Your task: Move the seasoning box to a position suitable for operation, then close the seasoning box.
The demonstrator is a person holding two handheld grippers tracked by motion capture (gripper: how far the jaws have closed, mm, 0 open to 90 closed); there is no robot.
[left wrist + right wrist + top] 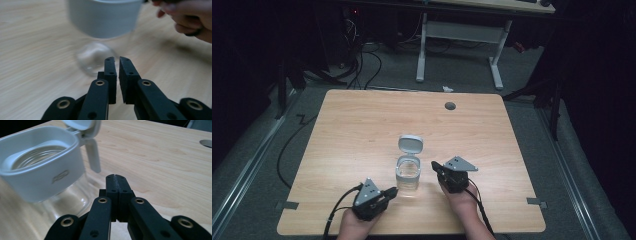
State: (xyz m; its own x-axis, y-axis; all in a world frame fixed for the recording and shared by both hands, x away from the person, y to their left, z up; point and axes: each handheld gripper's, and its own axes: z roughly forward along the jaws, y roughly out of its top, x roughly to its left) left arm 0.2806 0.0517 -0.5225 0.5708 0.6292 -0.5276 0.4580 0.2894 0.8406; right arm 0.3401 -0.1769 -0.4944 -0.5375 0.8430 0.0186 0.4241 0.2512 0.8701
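Note:
A clear jar [408, 172] with a pale grey collar stands at the middle of the wooden table [362, 125], its flip lid [410, 144] swung open to the far side. My left gripper [393, 191] lies at the jar's near left, its tips close to the clear base [93, 57]. In the left gripper view its jaws [116, 59] stand shut with a thin slit between them, holding nothing. My right gripper [434, 165] sits just right of the jar, apart from it. Its jaws [116, 177] are pressed together and empty, beside the collar [42, 170] and the raised lid [80, 123].
A round cable hole [450, 106] is in the table's far right part. Another desk's white legs [422, 50] and cables lie on the floor beyond. The hand holding the right gripper [190, 17] appears in the left gripper view.

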